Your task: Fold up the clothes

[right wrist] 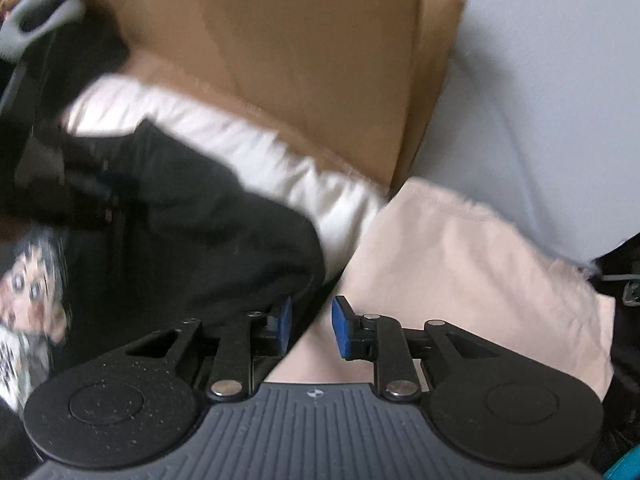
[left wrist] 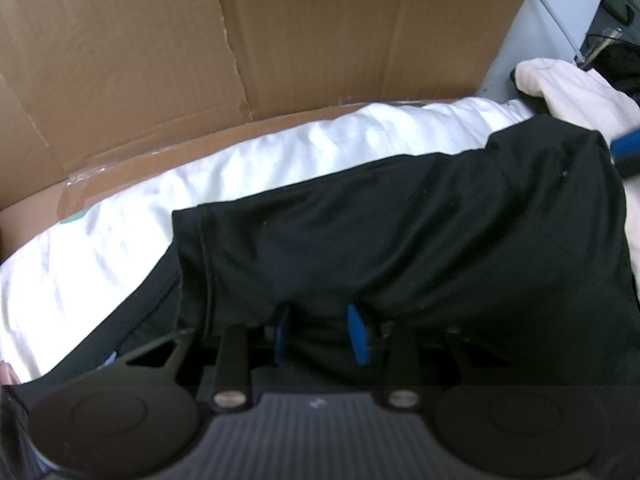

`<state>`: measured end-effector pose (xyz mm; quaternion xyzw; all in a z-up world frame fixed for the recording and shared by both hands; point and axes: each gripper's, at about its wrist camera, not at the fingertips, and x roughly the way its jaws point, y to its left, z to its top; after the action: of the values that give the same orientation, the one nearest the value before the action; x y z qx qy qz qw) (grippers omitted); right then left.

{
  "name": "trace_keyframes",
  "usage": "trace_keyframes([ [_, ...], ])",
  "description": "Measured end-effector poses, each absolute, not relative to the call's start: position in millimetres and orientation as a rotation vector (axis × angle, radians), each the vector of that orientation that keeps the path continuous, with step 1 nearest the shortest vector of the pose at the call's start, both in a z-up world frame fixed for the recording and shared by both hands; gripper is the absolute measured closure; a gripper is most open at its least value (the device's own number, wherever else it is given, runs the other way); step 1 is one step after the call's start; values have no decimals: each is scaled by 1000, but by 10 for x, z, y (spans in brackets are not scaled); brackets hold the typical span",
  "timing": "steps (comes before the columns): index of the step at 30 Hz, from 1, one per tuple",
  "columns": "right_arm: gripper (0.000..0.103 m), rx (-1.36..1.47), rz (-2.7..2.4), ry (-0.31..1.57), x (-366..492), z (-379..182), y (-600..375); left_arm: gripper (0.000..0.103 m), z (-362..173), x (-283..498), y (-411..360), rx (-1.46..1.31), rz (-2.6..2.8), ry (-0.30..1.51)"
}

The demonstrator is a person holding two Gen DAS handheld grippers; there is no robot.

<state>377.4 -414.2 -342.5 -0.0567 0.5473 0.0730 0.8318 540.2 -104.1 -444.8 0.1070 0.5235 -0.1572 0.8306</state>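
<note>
The black garment (left wrist: 400, 240) lies spread over a white cloth (left wrist: 280, 152), with a hemmed edge running down its left side in the left wrist view. A fold of it bunches up between the blue pads (left wrist: 357, 334) of the left gripper (left wrist: 320, 334), which is clamped on the fabric and points steeply down. In the right wrist view the same black garment (right wrist: 220, 232) fills the left half, a printed picture (right wrist: 32, 292) showing at its far left. Beside it on the right lies a pale pink garment (right wrist: 460, 272), partly over the white cloth (right wrist: 280, 168). Behind the clothes stands an opened cardboard box (left wrist: 200, 60), its flaps up; nothing inside it shows. The right gripper (right wrist: 310, 326) hangs above the seam between black and pink cloth, its jaws apart and nothing between them.
</note>
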Motion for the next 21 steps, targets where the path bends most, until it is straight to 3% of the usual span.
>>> trace_keyframes([
  [7,71,-115,183,1210,3784,-3771,-3944,67,-4458,5384,-1029,222,-336,1102],
  [9,60,-113,178,1222,3817,-3858,-3892,67,-4457,5383,-1024,219,-337,1101],
  [15,40,-107,181,1267,3899,-3985,-3780,67,-4452,5379,-1013,215,-341,1101],
  [21,43,-66,240,1312,3799,-4033,-3678,67,-4447,5376,-1003,211,-343,1100],
])
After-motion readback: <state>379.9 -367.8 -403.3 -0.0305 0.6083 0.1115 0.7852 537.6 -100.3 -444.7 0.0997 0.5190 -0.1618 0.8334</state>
